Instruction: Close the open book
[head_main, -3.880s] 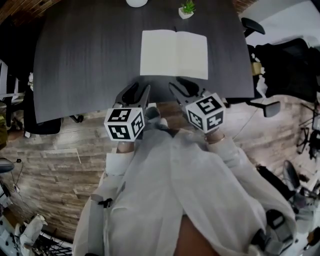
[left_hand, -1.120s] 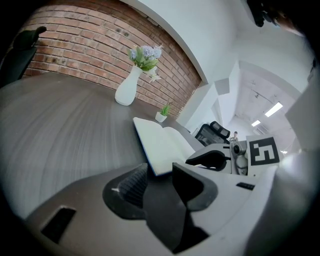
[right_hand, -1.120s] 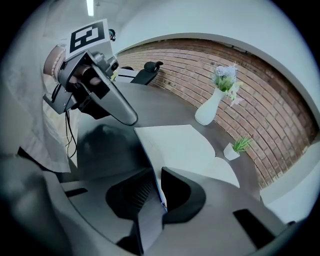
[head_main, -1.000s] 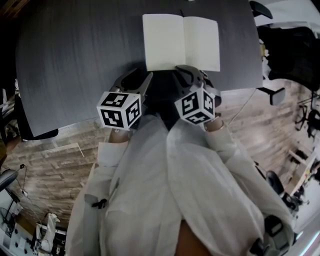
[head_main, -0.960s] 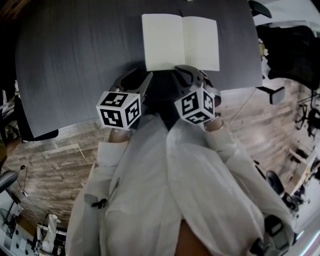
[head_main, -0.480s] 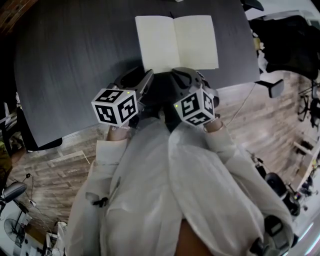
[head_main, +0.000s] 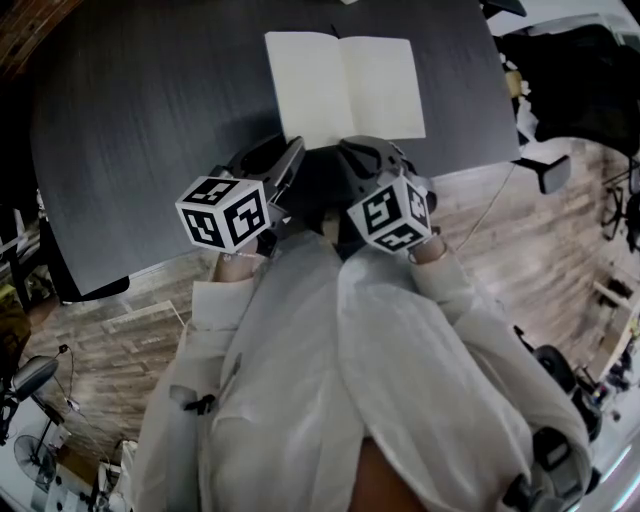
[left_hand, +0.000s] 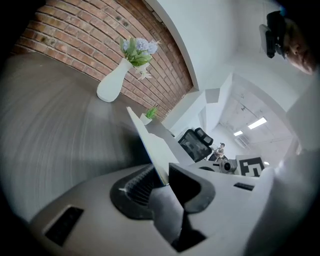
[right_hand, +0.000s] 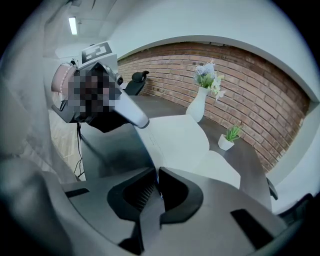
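Since a second ago the left gripper (left_hand: 166, 176) has come up a little, and its marker cube sits further left in the head view. Its jaws have just been closing and now pinch the near left corner of the book (head_main: 345, 85), whose left leaf lifts off the surface from between the pads. The right gripper (right_hand: 156, 184) has hardly shifted. Its jaws have also just been closing and stand almost together, nipping a thin edge at the book's near side, close to the spine. The book is open as before, pale pages up.

Nearest, both forearms in white sleeves (head_main: 330, 350) reach forward side by side. The left gripper points shallowly downward and the right more steeply, their tips near each other at the book's near edge. The book lies on the dark table (head_main: 150, 120), straight ahead of the person. Beyond it stand a white vase (right_hand: 198, 107) with flowers and a small potted plant (right_hand: 227, 137), before a brick wall (right_hand: 260, 95).
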